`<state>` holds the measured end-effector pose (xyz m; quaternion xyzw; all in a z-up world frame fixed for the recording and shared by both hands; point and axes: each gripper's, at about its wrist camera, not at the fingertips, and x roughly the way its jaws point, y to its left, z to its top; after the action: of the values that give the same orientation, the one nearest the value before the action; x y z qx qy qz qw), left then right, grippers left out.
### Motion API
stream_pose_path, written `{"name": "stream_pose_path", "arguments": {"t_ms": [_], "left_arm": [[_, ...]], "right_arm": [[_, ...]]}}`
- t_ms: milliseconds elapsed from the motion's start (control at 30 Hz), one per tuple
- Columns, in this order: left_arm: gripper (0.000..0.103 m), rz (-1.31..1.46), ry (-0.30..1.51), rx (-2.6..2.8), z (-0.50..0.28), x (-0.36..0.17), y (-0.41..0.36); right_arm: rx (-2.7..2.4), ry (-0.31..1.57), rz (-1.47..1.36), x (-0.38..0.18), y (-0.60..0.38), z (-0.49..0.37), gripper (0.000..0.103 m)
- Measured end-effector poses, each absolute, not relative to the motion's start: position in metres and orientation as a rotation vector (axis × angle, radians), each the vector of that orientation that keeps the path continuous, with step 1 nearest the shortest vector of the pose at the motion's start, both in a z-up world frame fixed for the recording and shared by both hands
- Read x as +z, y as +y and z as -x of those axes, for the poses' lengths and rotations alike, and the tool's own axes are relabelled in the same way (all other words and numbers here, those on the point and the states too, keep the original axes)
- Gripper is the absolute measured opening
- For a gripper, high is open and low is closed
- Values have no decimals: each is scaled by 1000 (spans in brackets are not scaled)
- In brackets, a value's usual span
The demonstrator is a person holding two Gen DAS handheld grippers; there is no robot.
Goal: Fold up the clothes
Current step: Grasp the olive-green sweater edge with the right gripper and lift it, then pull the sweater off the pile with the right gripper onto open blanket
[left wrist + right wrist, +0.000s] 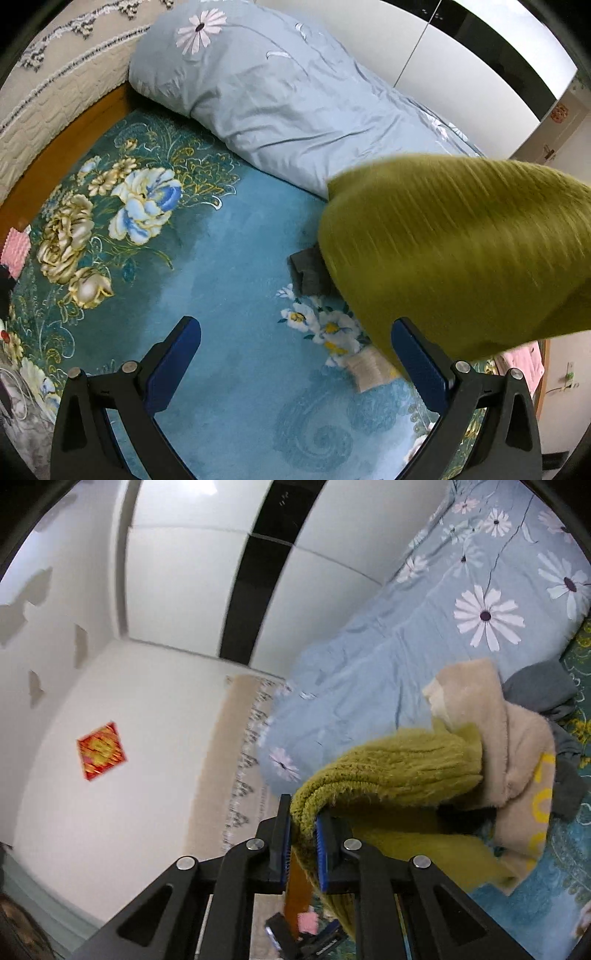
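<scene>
An olive-green knitted garment (399, 768) hangs from my right gripper (303, 834), whose blue pads are shut on its ribbed edge, lifted above the bed. The same green garment (454, 251) fills the right side of the left wrist view, blurred and raised over the teal flowered bedspread (229, 258). My left gripper (295, 365) stands open over the bedspread with nothing between its fingers. A beige fleece garment (509, 746) with yellow print and a dark grey garment (543, 690) lie under and beside the green one. The grey garment (306, 273) peeks out from beneath the green one.
A rolled light-blue daisy quilt (280, 96) lies along the far side of the bed, against white wardrobe doors (192, 576). The wooden bed frame (62, 147) runs along the left. Pink cloth (16, 251) sits at the bed's left edge, and a red square decoration (101, 751) hangs on the wall.
</scene>
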<state>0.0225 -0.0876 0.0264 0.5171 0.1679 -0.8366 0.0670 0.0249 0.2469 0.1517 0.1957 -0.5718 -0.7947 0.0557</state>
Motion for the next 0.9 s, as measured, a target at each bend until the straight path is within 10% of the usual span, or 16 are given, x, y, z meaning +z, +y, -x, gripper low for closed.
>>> {"name": "stream_pose_path", "arguments": {"t_ms": [500, 900], "left_arm": [[102, -1523, 486, -2594, -56, 52, -57], [102, -1502, 523, -2487, -95, 39, -90]], "right_arm": [[-2712, -1412, -276, 311, 281, -151, 12], [-2348, -1516, -1055, 115, 144, -60, 12]]}}
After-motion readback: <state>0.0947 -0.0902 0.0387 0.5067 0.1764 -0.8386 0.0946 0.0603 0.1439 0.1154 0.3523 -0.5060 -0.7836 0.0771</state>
